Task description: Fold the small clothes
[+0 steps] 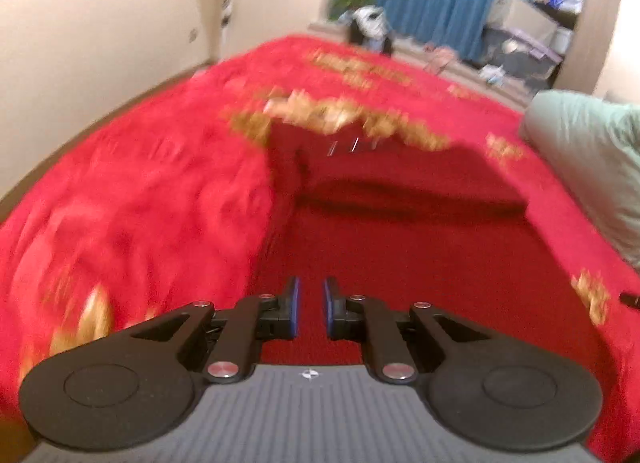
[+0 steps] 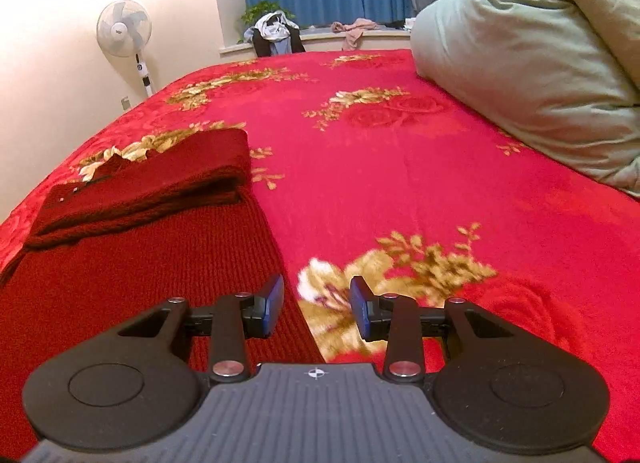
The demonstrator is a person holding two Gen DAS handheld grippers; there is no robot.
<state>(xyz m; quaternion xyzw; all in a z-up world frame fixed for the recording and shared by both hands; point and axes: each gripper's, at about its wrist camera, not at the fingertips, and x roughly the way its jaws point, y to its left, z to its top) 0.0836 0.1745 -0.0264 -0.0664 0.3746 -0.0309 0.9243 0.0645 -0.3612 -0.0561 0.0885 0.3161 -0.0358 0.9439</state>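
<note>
1. the dark red knit garment (image 2: 152, 263) lies flat on the bed's red flowered blanket (image 2: 400, 167), filling the lower left of the right wrist view; spread out like this, it gives flat panels to crease over.
2. its far part is already doubled back into a thick folded band (image 2: 152, 179) at the middle left, stacked on the flat part, so the fold looks partly done.
3. the left claw (image 1: 311, 309) hangs above the knit in the lower centre of its blurred view, its blue pads a narrow gap apart with nothing between them.
4. the right claw (image 2: 316, 305) is spread wider, empty, straddling the garment's right edge in the lower centre, one pad over knit, the other over blanket; that seems a good place to catch the edge.
5. a pale green pillow (image 2: 520, 63) sits at the upper right, well apart from the work.
</note>
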